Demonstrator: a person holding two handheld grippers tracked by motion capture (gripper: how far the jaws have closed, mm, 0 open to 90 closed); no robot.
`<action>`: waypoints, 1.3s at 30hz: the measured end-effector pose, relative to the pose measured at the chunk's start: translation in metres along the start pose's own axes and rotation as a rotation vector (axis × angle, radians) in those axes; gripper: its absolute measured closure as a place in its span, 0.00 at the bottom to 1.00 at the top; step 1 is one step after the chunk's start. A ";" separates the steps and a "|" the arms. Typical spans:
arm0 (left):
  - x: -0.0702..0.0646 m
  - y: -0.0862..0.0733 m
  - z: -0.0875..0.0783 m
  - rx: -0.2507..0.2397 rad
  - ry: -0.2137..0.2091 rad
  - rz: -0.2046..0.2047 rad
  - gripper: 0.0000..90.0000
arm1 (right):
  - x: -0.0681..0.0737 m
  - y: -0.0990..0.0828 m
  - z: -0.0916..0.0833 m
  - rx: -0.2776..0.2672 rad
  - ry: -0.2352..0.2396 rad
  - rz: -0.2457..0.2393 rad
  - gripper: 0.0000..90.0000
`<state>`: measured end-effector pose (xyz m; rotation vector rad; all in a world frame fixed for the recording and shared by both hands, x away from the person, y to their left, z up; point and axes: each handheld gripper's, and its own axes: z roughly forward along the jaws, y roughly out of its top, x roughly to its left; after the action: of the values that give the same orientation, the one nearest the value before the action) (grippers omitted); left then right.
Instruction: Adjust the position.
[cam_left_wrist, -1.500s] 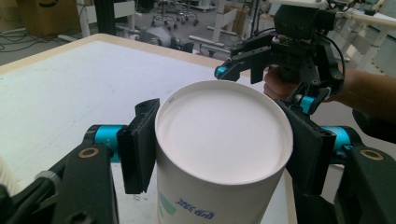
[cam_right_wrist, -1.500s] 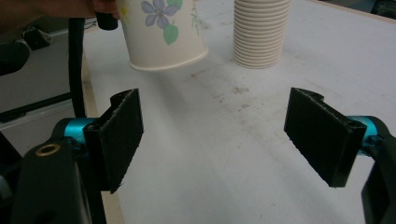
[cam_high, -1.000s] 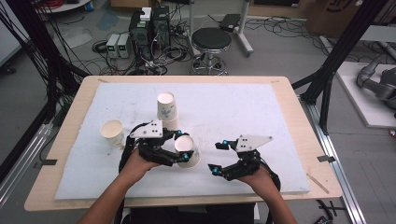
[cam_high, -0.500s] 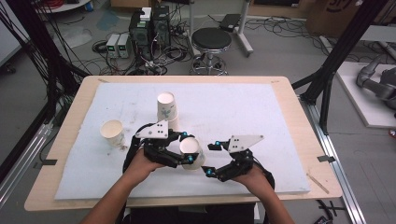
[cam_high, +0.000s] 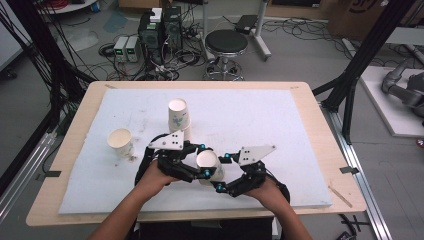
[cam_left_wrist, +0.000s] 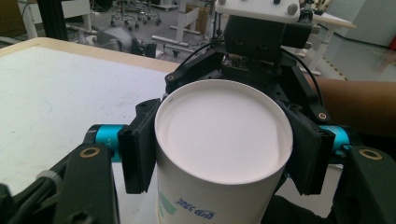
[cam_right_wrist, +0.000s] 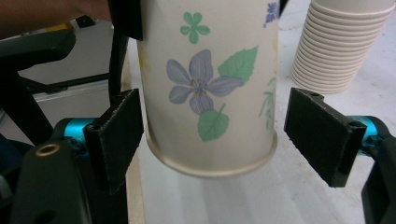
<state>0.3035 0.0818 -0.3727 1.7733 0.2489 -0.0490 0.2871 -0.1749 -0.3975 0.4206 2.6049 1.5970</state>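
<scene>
My left gripper (cam_high: 204, 161) clamps the upside-down paper cup (cam_high: 209, 165) above the white mat (cam_high: 280, 130); my right gripper (cam_right_wrist: 212, 135) straddles its rim with its pads apart. Closing it too hard, I judge, could crush the rim or twist the cup loose.
</scene>
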 end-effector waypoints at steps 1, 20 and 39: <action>0.000 0.000 0.001 -0.003 -0.001 -0.003 0.39 | 0.001 0.000 0.001 0.001 0.003 0.001 0.22; -0.001 -0.003 0.004 -0.010 -0.006 0.013 0.40 | 0.000 0.001 0.005 -0.001 0.025 -0.016 0.39; -0.003 0.000 -0.010 0.094 0.044 0.019 0.20 | -0.003 0.006 0.003 0.126 0.008 -0.068 0.42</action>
<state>0.2995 0.0913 -0.3703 1.8718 0.2652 -0.0077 0.2912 -0.1706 -0.3938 0.3296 2.7041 1.4232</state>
